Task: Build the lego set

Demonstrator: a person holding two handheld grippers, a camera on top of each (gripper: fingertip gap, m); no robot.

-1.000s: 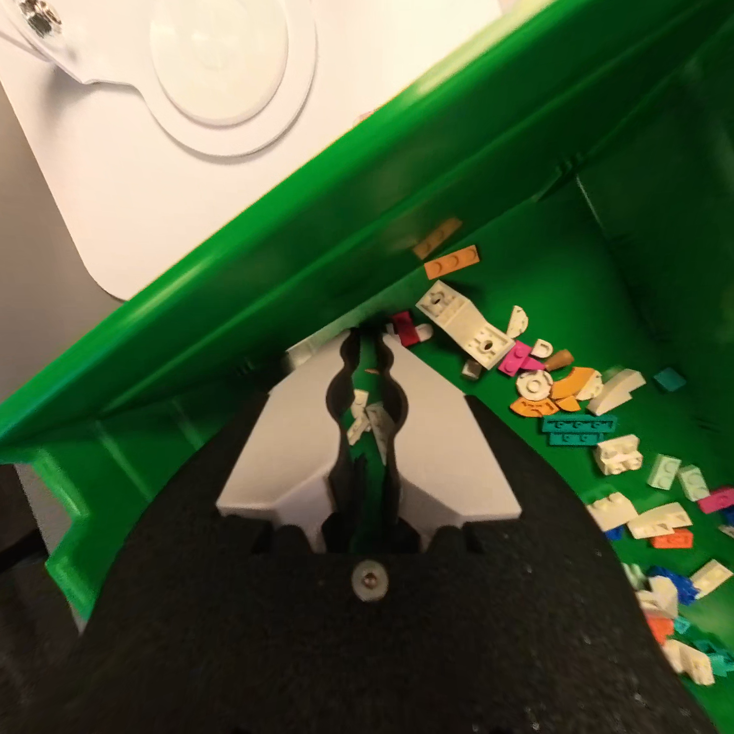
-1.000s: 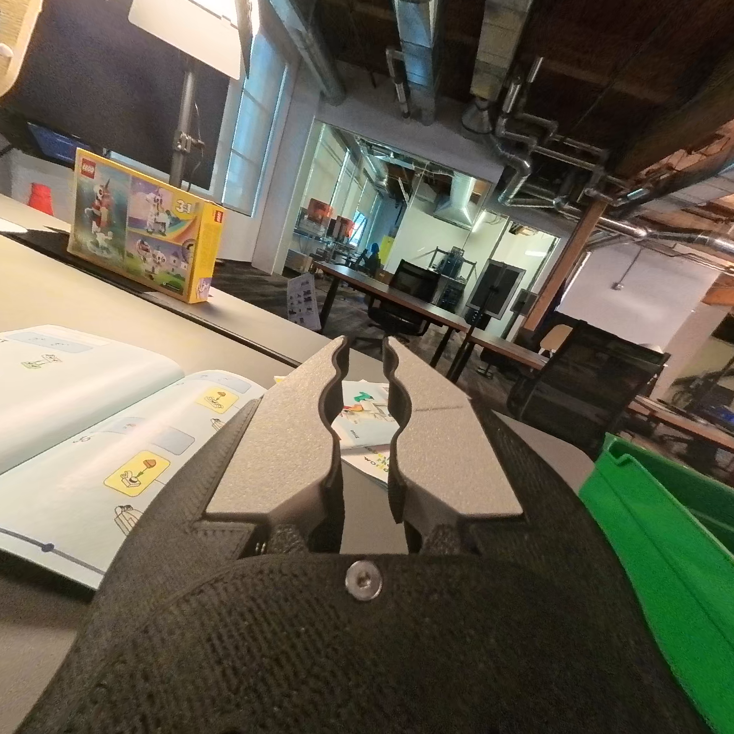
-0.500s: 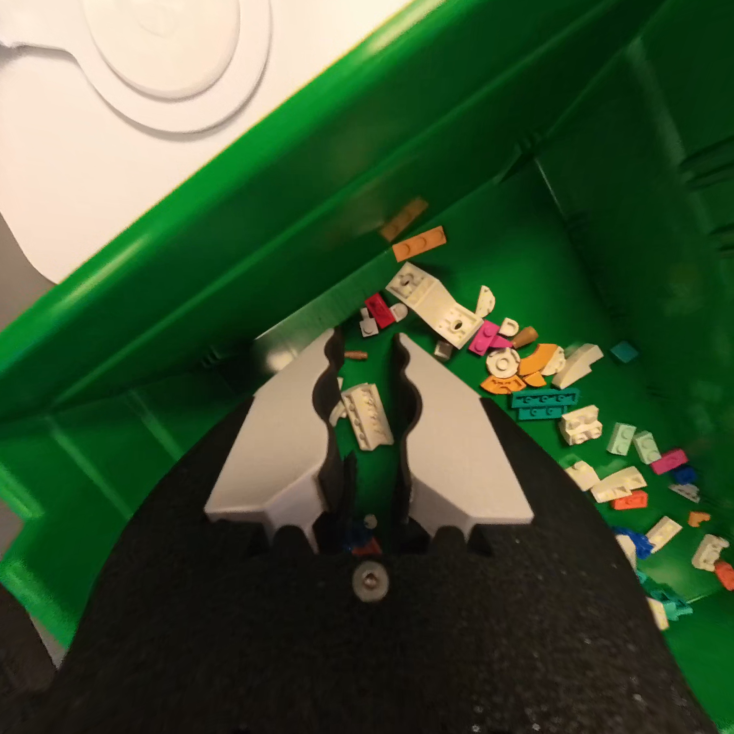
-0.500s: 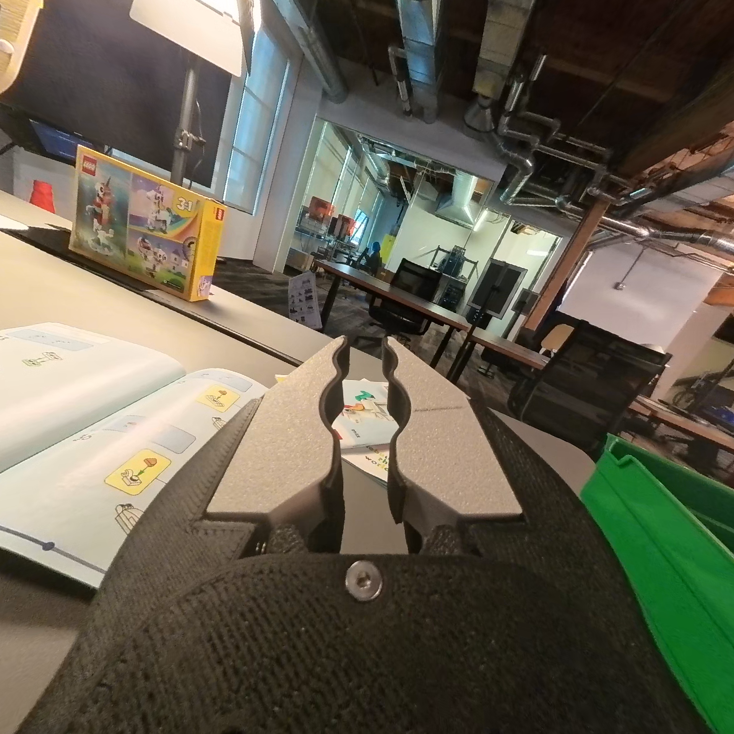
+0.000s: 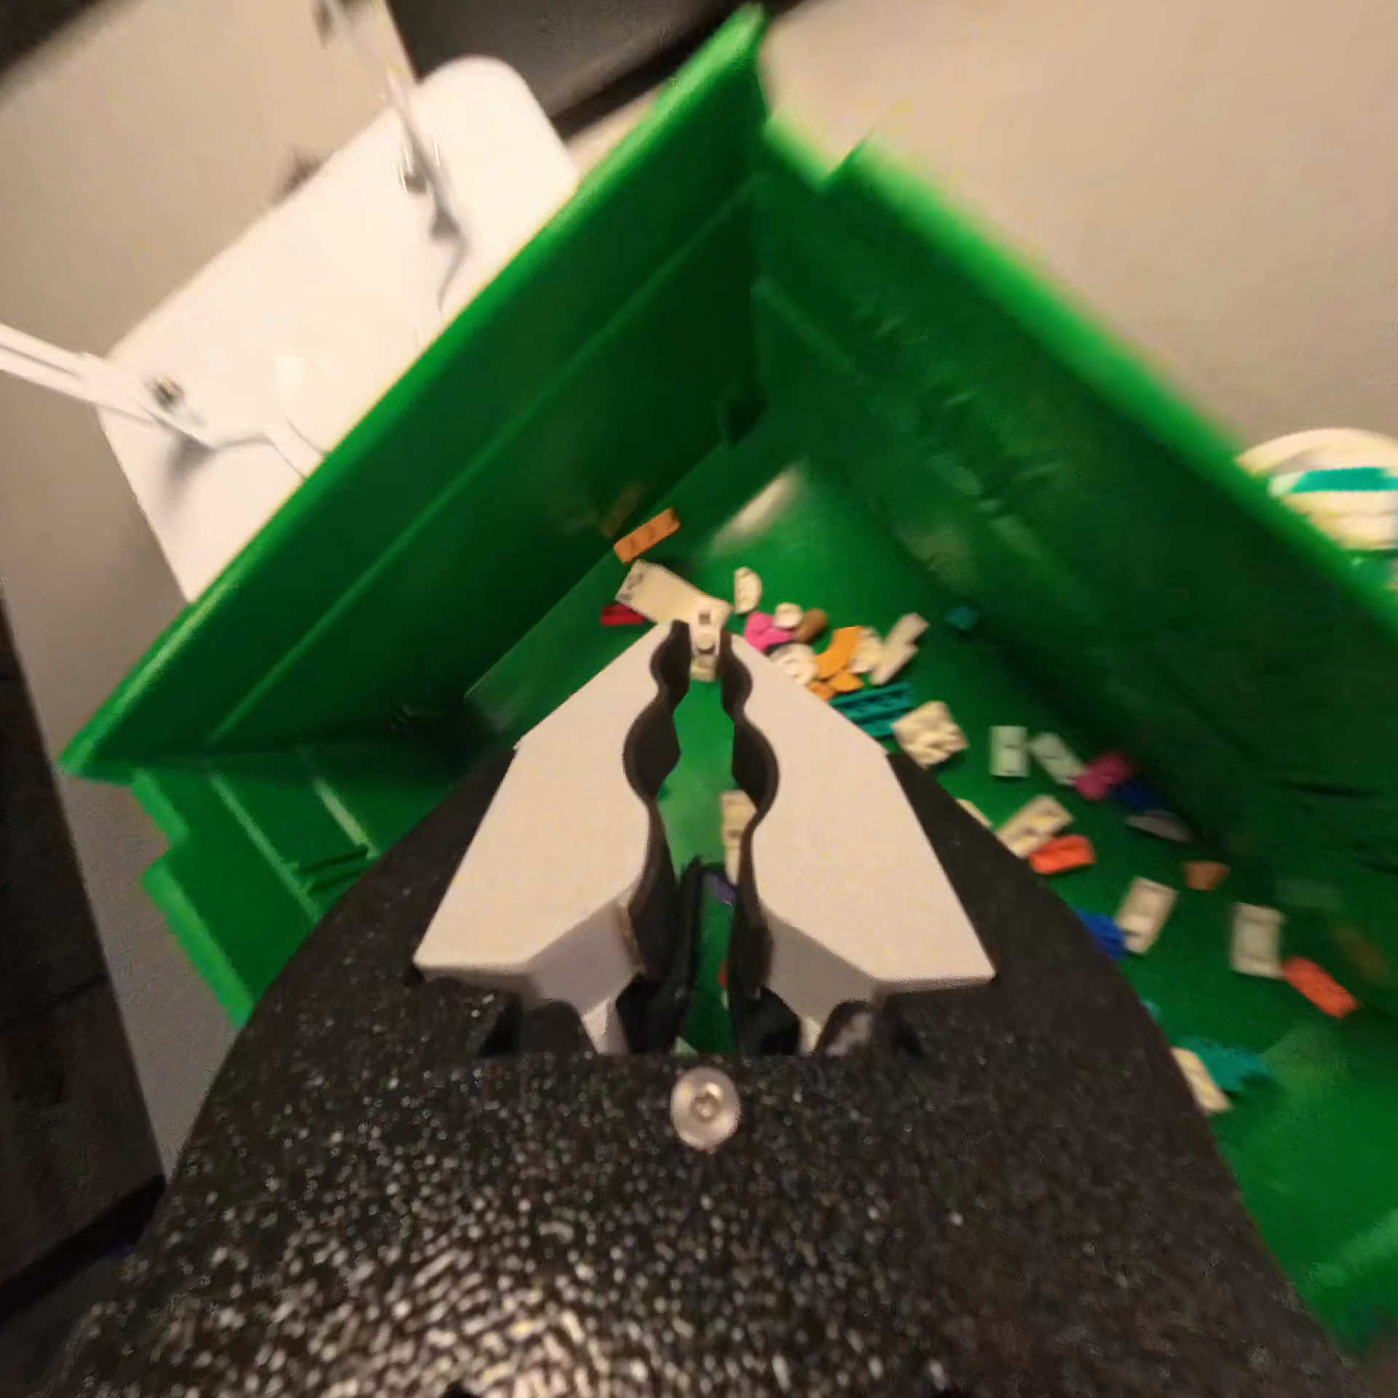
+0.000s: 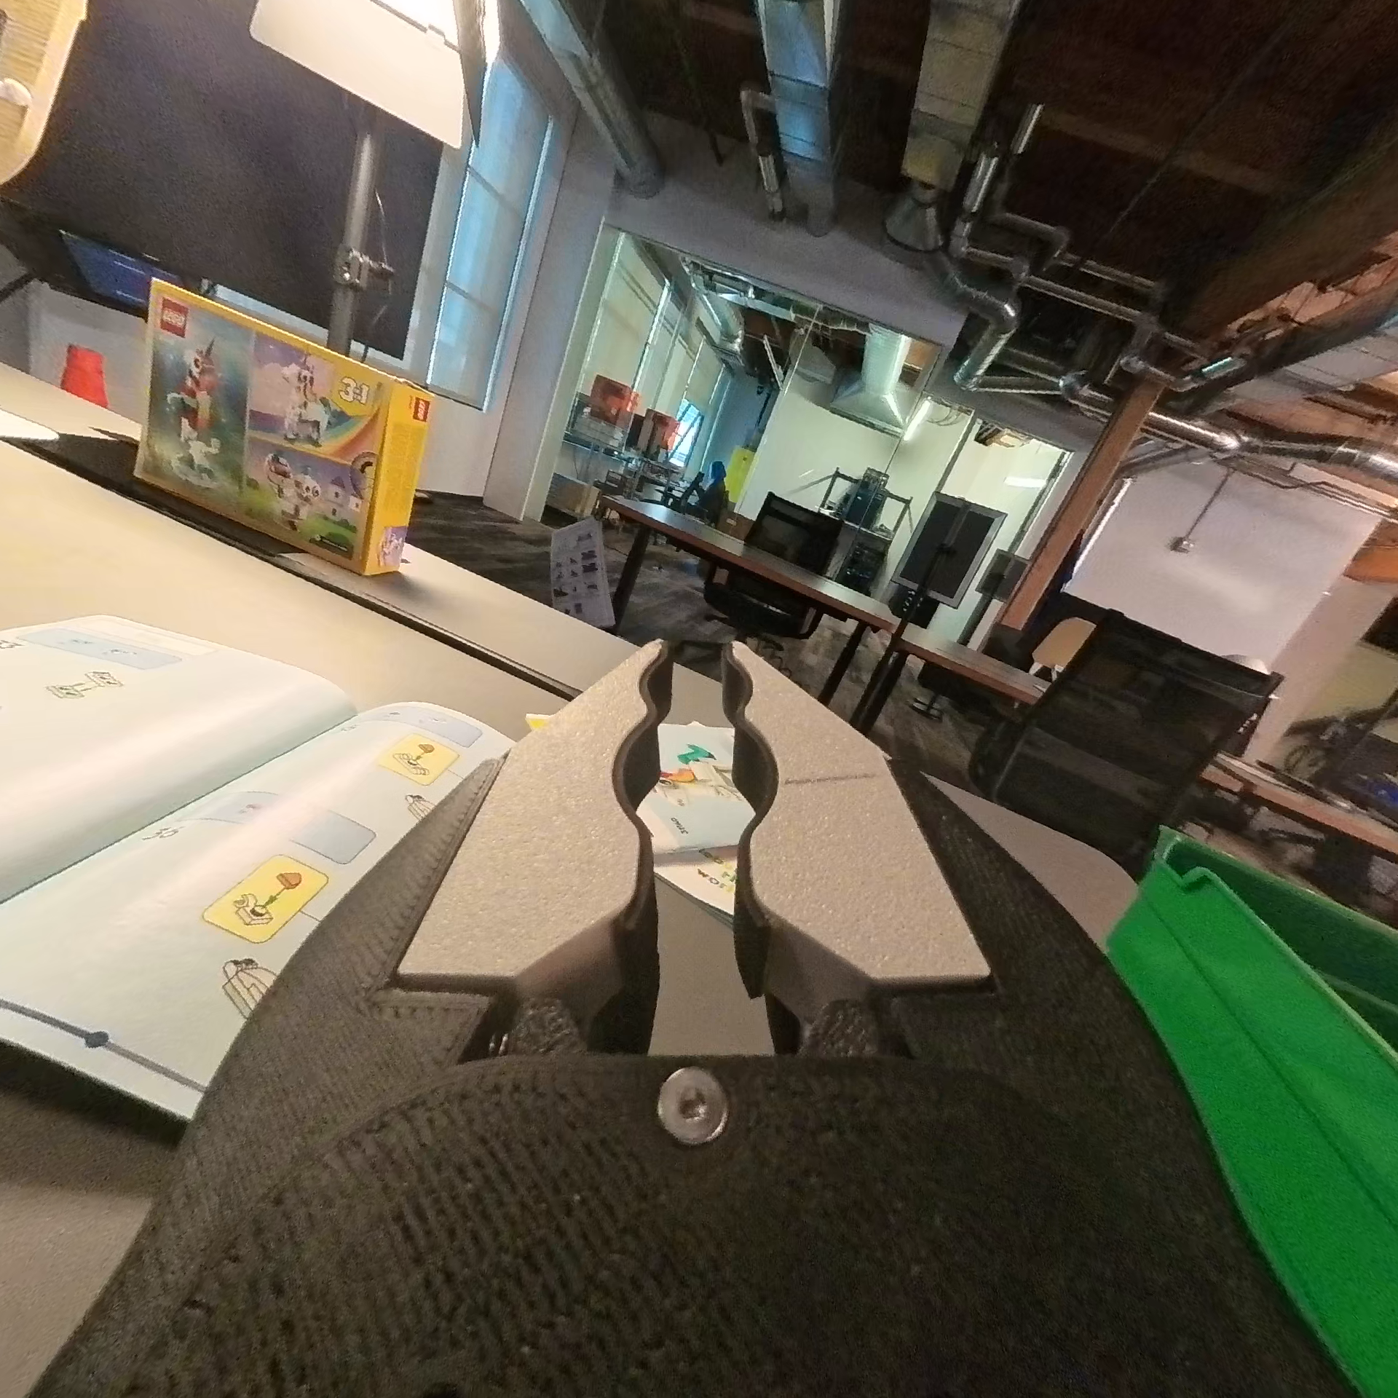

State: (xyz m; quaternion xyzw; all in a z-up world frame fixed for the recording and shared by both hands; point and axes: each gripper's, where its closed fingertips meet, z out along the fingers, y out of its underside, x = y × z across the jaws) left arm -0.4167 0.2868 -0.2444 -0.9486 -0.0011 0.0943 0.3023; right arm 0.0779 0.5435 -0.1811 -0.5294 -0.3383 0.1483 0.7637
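Note:
In the left wrist view my left gripper point(image 5: 703, 652) is shut on a small white brick point(image 5: 705, 632), pinched at the fingertips and held above the floor of the green bin point(image 5: 454, 469). Several loose bricks point(image 5: 927, 735) in white, orange, teal and pink lie on the bin floor below and to the right. In the right wrist view my right gripper point(image 6: 696, 660) is empty, its jaws a narrow gap apart, low over the grey table. The open instruction booklet point(image 6: 189, 794) lies to its left and the bin point(image 6: 1248, 1021) to its right.
A white flat stand base point(image 5: 318, 287) lies beyond the bin's far wall. A round white and teal object point(image 5: 1331, 484) sits outside the bin at right. The yellow set box point(image 6: 280, 424) stands at the far left of the table point(image 6: 469, 605). A small leaflet point(image 6: 692, 794) lies ahead of the right gripper.
My left gripper has closed on a white brick from the bin floor and lifted up and back with it, so more of the bin shows. The right gripper has stayed still.

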